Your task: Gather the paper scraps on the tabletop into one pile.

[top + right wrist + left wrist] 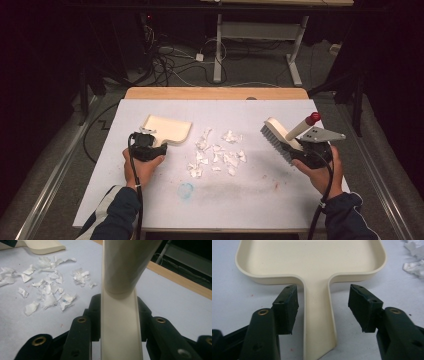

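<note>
Left gripper (323, 308) fingers released beside the dustpan (312, 265) handle; right gripper (117, 322) clamps the brush (280, 136). Sweep the paper scraps (216, 155) toward 9 o'clock.

The cream plastic dustpan (167, 129) is plain, one even pale tone. The scraps of torn paper (216, 152) at its 3 o'clock are white. The hand brush (285, 135) has a cream body, grey bristles and a red knob on its handle end. Both the left claw (323, 307) and the right claw (119, 315) are black with brass-coloured rivets. The pale lilac-grey bench (240, 200) carries a faint blue smudge and small reddish specks.
</note>
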Motion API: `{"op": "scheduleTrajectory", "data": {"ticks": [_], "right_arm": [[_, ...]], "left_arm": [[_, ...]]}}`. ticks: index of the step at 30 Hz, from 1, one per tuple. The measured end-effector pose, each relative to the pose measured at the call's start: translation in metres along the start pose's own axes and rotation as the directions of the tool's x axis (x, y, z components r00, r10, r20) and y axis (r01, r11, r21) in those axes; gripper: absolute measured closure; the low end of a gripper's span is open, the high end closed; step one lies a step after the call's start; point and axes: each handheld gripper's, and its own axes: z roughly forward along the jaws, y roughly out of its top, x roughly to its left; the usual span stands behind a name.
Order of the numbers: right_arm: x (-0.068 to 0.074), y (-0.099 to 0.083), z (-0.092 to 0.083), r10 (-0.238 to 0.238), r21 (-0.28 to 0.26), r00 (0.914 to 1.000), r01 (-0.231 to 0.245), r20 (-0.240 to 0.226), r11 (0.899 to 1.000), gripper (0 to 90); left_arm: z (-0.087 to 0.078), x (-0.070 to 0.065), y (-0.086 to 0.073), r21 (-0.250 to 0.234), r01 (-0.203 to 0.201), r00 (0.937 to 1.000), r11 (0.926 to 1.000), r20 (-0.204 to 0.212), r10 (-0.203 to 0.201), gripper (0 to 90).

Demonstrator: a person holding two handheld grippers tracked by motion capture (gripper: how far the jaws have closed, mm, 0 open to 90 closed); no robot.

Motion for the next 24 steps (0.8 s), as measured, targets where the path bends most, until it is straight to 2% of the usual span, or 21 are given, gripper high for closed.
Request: {"op": "scheduleTrajectory", "data": {"ticks": [8,10,11,14,18,20,21,23,24], "right_arm": [[-0.003,0.005,0.007,-0.005,-0.002,0.9998,0.005,0.017,1.000,67.3],[-0.004,0.012,0.019,-0.008,-0.001,0.9997,0.008,0.022,1.000,67.3],[-0.004,0.012,0.019,-0.008,-0.001,0.9997,0.008,0.022,1.000,67.3],[-0.003,0.020,0.038,-0.035,0.023,0.9989,0.034,0.032,0.999,67.3],[0.002,0.029,0.066,-0.070,0.066,0.9967,0.068,0.040,0.996,67.4],[0.005,0.036,0.086,-0.102,0.102,0.9934,0.096,0.053,0.990,67.4],[0.005,0.036,0.086,-0.102,0.102,0.9934,0.096,0.053,0.990,67.4],[0.009,0.043,0.103,-0.126,0.128,0.9899,0.117,0.064,0.985,67.4],[0.009,0.043,0.103,-0.126,0.128,0.9899,0.117,0.064,0.985,67.4]], "left_arm": [[-0.016,0.001,-0.006,-0.027,-0.046,0.9989,0.9985,-0.006,0.046,28.8],[-0.024,0.003,-0.010,-0.052,-0.050,0.9986,0.9974,0.014,0.051,26.8],[-0.029,0.003,-0.013,-0.063,-0.062,0.9979,0.9961,0.016,0.063,26.8],[-0.042,0.004,-0.022,-0.092,-0.115,0.9930,0.9892,0.018,0.117,24.9],[-0.056,0.008,-0.036,-0.123,-0.160,0.9865,0.9794,0.015,0.163,23.2],[-0.063,0.010,-0.042,-0.143,-0.180,0.9822,0.9732,0.026,0.186,21.3],[-0.066,0.011,-0.045,-0.151,-0.187,0.9808,0.9706,0.027,0.193,21.3],[-0.074,0.014,-0.051,-0.169,-0.195,0.9779,0.9663,0.043,0.204,19.7],[-0.077,0.014,-0.054,-0.178,-0.198,0.9771,0.9638,0.042,0.209,19.7]]}}
